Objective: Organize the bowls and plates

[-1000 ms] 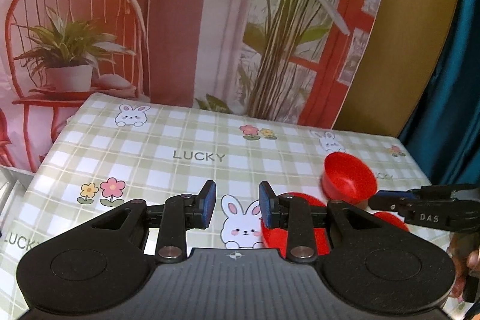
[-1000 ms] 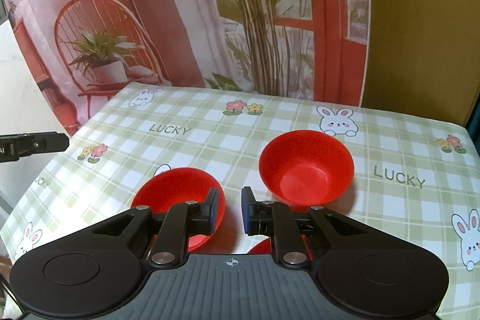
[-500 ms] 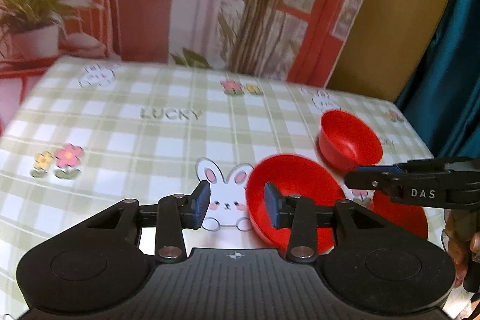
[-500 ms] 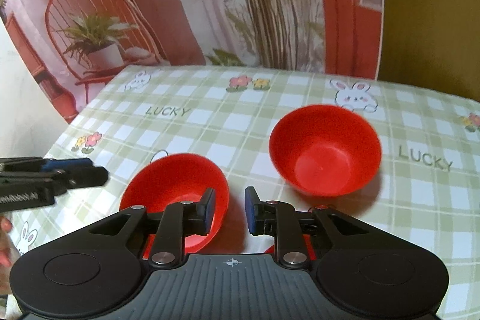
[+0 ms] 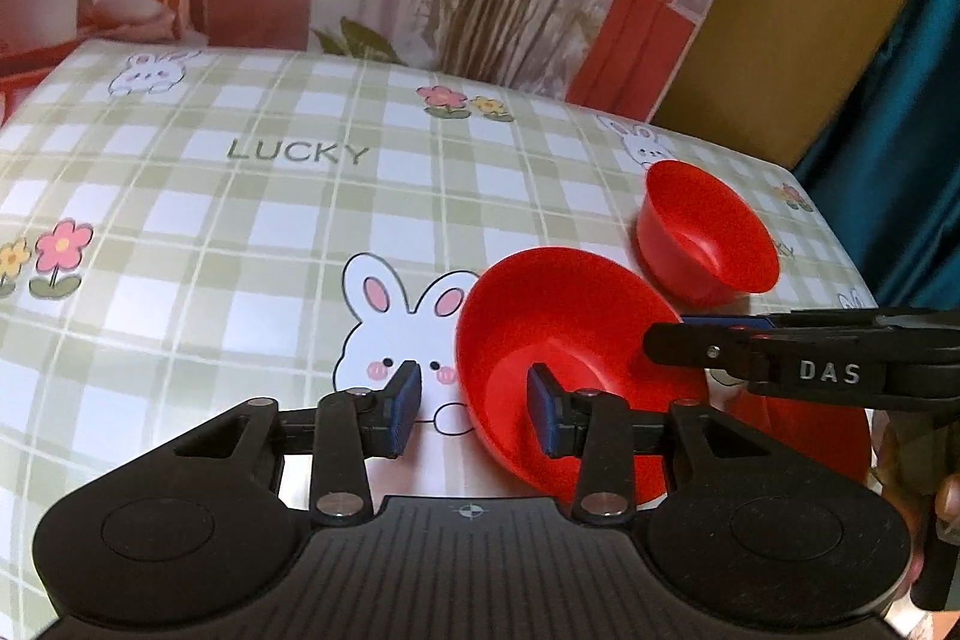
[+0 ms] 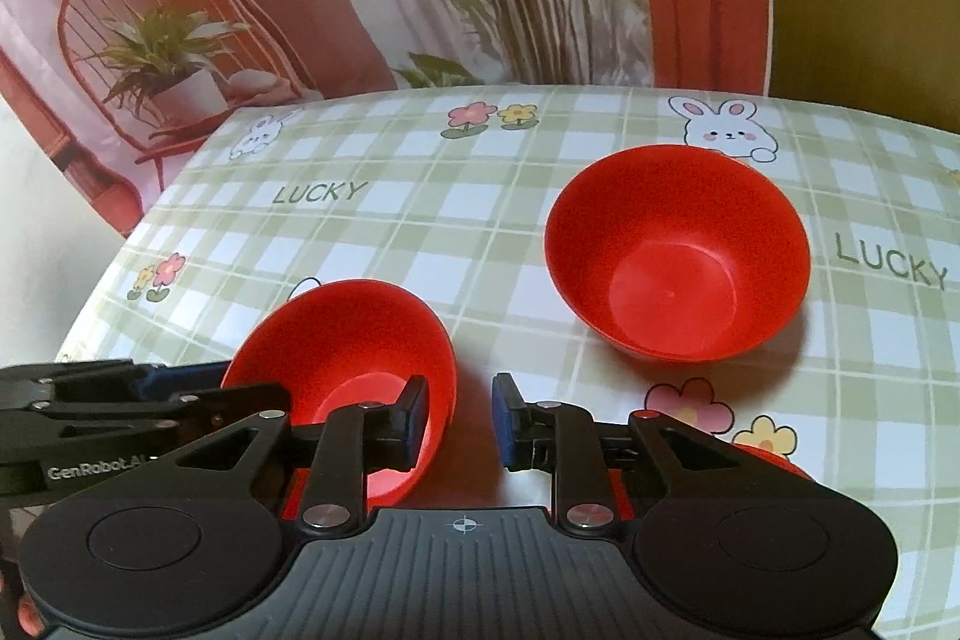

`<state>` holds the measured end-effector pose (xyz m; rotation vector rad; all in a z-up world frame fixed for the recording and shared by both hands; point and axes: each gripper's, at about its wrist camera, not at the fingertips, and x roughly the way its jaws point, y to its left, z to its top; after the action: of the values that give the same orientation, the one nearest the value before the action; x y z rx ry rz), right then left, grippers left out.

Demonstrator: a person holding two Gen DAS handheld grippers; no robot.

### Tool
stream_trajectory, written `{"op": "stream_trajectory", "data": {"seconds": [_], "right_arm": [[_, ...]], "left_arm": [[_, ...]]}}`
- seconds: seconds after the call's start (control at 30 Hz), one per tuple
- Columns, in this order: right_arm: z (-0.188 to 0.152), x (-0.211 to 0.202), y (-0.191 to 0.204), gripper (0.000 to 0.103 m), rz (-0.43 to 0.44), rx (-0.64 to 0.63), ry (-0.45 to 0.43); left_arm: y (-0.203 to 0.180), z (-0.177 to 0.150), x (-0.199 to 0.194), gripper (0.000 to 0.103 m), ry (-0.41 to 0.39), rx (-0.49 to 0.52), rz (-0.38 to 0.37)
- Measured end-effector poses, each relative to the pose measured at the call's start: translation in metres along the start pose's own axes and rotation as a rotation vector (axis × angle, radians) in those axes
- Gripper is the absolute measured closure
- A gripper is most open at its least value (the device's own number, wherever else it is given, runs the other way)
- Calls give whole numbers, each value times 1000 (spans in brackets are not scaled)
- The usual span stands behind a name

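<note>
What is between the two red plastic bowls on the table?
Nothing but bare checked tablecloth lies between the near red plastic bowl and the far red plastic bowl, in the right wrist view.

Both wrist views: low, close over checked tablecloth [image 5: 240, 232], facing backdrop at 12 o'clock; shared: two red bowls [image 5: 558, 340].

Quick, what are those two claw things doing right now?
Left gripper: open, straddling the near red bowl's rim.
Right gripper: open, holding nothing.
</note>
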<state>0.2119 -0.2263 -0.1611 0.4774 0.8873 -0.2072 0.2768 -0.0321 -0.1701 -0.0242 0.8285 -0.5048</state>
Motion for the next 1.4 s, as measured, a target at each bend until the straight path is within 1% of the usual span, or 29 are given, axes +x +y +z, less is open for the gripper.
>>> {"op": "stream_trajectory", "data": {"seconds": [0.03, 0.07, 0.2, 0.23, 0.37, 0.5, 0.67, 0.8, 0.9, 1.03, 1.13, 1.2, 1.4], "right_arm": [[0, 0, 0, 81, 3, 1, 0], [-1, 0, 0, 81, 8, 1, 2], [-2, 0, 0, 83, 18, 3, 12], [-3, 1, 0, 86, 20, 1, 15], [-3, 1, 2, 94, 23, -7, 20], [-2, -2, 4, 95, 26, -2, 3], [3, -13, 3, 95, 50, 19, -32], [8, -26, 3, 95, 58, 23, -70], [12, -38, 0, 94, 64, 30, -105], [16, -57, -9, 94, 67, 37, -146], [16, -70, -20, 94, 58, 44, -165], [15, -77, -27, 94, 50, 48, -172], [0, -100, -53, 94, 9, 52, -168]], "left_arm": [[1, -1, 1, 78, 2, -9, 1], [2, -1, 3, 84, 8, -14, 2], [7, -3, 3, 86, 5, -34, -11], [6, -3, 3, 88, 2, -34, -12], [2, -3, 3, 91, -2, -25, -7], [-2, -2, 1, 91, -8, -35, -5], [-4, 1, -9, 91, -26, -43, -6], [-13, 9, -21, 91, -56, -22, 5], [-22, 15, -30, 91, -87, -2, -3], [-38, 23, -39, 91, -109, 22, -7], [-52, 25, -42, 91, -114, 38, -24], [-61, 26, -43, 91, -110, 52, -48], [-89, 22, -36, 90, -77, 84, -97]]}}
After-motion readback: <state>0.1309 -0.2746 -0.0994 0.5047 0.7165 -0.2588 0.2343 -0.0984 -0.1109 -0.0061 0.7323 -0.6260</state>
